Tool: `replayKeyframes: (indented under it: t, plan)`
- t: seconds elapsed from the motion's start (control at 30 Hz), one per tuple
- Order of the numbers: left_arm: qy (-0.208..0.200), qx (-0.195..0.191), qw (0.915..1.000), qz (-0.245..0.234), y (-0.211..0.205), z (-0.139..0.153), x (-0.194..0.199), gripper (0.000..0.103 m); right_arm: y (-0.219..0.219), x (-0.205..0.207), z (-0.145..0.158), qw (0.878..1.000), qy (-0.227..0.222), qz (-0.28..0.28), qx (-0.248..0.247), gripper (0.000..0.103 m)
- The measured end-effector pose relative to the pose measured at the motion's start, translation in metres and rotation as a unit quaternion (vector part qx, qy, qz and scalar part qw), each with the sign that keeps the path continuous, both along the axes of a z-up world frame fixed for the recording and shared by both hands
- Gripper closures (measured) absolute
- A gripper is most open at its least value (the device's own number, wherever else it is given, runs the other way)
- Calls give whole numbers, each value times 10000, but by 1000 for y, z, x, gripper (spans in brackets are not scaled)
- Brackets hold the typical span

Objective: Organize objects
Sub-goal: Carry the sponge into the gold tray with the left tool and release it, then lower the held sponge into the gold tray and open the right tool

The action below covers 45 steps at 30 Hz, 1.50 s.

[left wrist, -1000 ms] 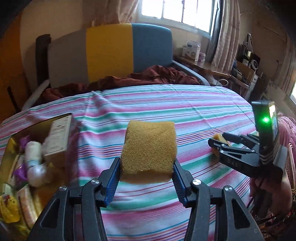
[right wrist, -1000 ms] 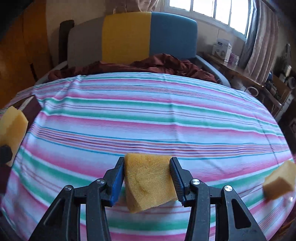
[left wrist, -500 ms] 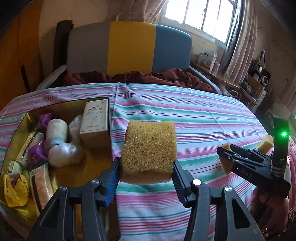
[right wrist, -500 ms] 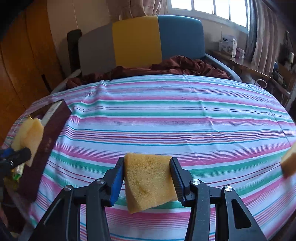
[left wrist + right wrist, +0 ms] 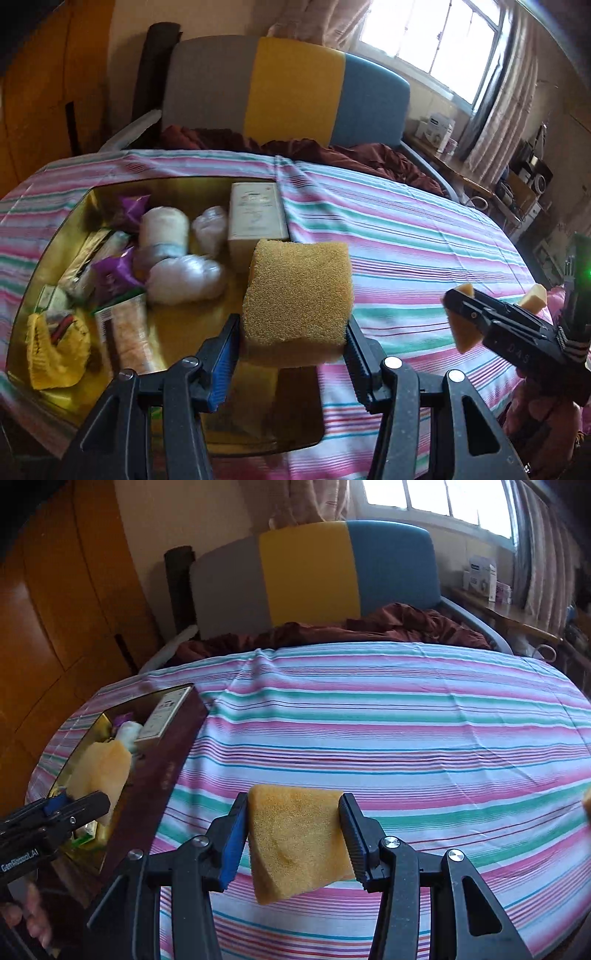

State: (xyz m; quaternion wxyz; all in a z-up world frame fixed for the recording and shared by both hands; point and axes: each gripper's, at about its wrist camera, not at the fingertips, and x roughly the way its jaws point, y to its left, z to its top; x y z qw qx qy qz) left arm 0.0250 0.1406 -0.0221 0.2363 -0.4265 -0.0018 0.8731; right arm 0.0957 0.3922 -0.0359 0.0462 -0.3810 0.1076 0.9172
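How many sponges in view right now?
3. One sponge in the left tongs over the gold box, one in the right tongs, a third loose on the striped sheet. The box may hide more.

Blown-out window (image 5: 436, 48) backlights a dim room; fisheye edges bend, darken.

We see our left gripper (image 5: 293, 363) and right gripper (image 5: 293, 838) as black plastic frames with silver screws, one blue ribbed pad and one black on each, white lettering on their sides, and a green light on the right one.
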Motion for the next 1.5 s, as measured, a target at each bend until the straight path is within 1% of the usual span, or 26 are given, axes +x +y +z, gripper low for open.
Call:
replayKeyframes:
  t: [0.07,0.17,0.27,0.3,0.33,0.4,0.43,0.6,0.67,0.73,0.83,0.9,0.97,1.07,1.23,1.33,1.5]
  plan:
    - [-114,-89,9999,75,-10,-8,-4,49,-3,0,-1,10000,-6,-6,28,54]
    - [-492,-226,9983,197,-22,-28,-16,49,-1,-1,-4,9999,-67,-81,57,54]
    - [-780,-346,9960,257,-29,-45,-27,48,4,-1,-9,9997,-176,-155,15,54]
    - [-791,-347,9958,310,-32,-47,-29,45,4,-1,-10,9997,-196,-166,-9,54]
    - [-767,-332,9957,388,-35,-47,-29,43,4,-1,-10,9996,-207,-176,-25,54]
    - [-667,-244,9964,465,-41,-44,-28,28,3,1,-10,9996,-216,-169,8,54]
    - [-618,-208,9967,478,-43,-42,-27,26,2,1,-10,9996,-221,-158,19,54]
    - [-264,-155,9980,552,-54,-33,-15,25,-8,-1,-7,9997,-233,-41,-44,54]
    - [-115,96,9982,583,-63,-29,-9,25,-15,-3,-4,9997,-209,56,-72,54]
    - [-14,240,9976,646,-69,-22,-8,25,-26,-6,0,9996,-181,200,-113,54]
    - [117,216,9968,758,-74,-17,-8,25,-42,-10,7,9989,-120,410,-191,54]
    - [109,190,9965,804,-78,-16,-9,25,-57,-13,12,9981,-79,587,-193,54]
    - [100,287,9962,816,-83,-16,-9,25,-74,-15,17,9966,-43,799,-196,54]
    - [68,334,9955,883,-88,-15,-10,25,-96,-17,24,9939,1,1088,-173,53]
    - [115,559,9928,1049,-104,-9,-10,25,-128,-20,29,9878,-31,1553,-96,53]
    - [182,661,9908,1167,-114,-4,-13,25,-149,-22,27,9816,-123,1905,7,53]
    - [149,679,9882,1366,-128,-2,-18,25,-180,-26,19,9685,-327,2437,404,53]
